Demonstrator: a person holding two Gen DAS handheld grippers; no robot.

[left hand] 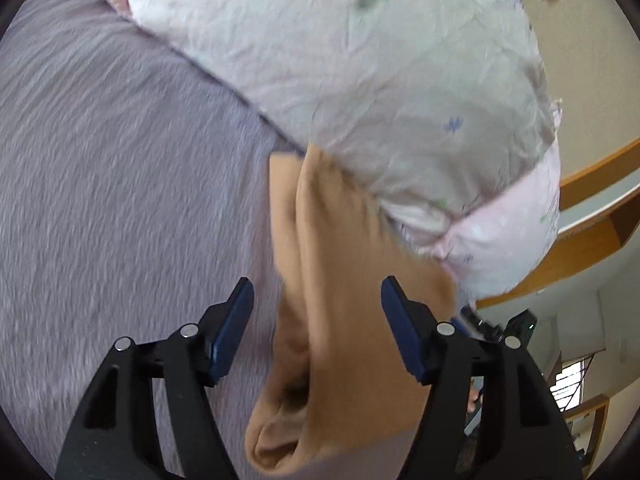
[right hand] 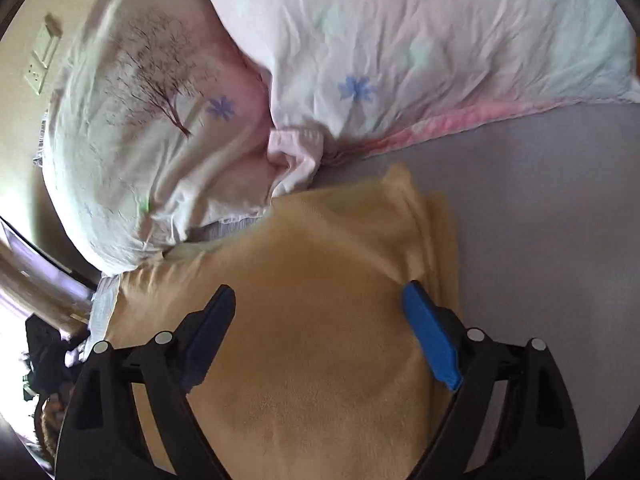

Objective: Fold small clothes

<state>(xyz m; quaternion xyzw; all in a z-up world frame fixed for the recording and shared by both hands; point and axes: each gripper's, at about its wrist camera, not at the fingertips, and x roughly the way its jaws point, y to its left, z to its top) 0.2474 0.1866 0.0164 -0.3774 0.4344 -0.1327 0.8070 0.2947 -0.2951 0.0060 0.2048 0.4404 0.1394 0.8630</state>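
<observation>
**Left wrist view: tan garment between spread fingers, nothing gripped**

Left wrist view shows the left gripper (left hand: 316, 320) with its 2 blue-padded fingers spread wide, straddling a tan garment (left hand: 340, 280) that lies on the grey-lilac bedsheet (left hand: 120, 180). Nothing is clamped. The right gripper (right hand: 320, 328) is likewise wide apart, hovering above the same garment with no cloth between its pads.

What could go wrong, as I judge it: the far end of the garment runs up against, and perhaps partly under, the floral pillow (left hand: 360, 80) and the duvet (right hand: 440, 40). A pull on the near end could drag that bedding or leave the cloth snagged and skewed. Closing on the bunched layers could also catch only 1 layer, so the fold would come out lopsided. The sheet itself might be pinched along with the cloth.

The garment looks soft and fleecy, tan to pale yellow depending on the light. In the left view it is doubled lengthwise with an open tube-like end nearest the camera; in the right view it spreads broader, with 1 stepped edge on its right side.
</observation>
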